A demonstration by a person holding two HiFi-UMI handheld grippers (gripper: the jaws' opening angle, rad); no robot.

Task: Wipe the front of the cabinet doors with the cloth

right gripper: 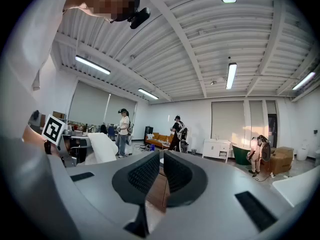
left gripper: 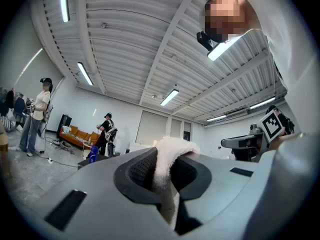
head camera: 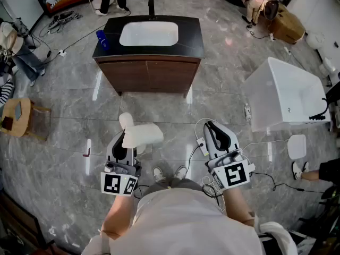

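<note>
Cloth (left gripper: 172, 154) nipped in left tongs (left gripper: 167, 176): white terry, fluffy pile, matt; tongs' shells smooth grey matt plastic; pads (left gripper: 142, 171) black, dimpled, rubbery; ahead of tongs, cabinet doors (head camera: 149, 74) brown wood grain, satin; worktop (head camera: 194, 41) black, glossy; floor (head camera: 159, 110) grey marble-look tile, polished, glare streaks.

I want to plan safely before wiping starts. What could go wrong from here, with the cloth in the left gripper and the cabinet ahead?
1. White cables lie on the floor just ahead of the person's shoes; stepping toward the cabinet could snag them.
2. The left gripper pinches only part of the cloth; the loose rest may pull out of the jaws when pressed on the doors.
</note>
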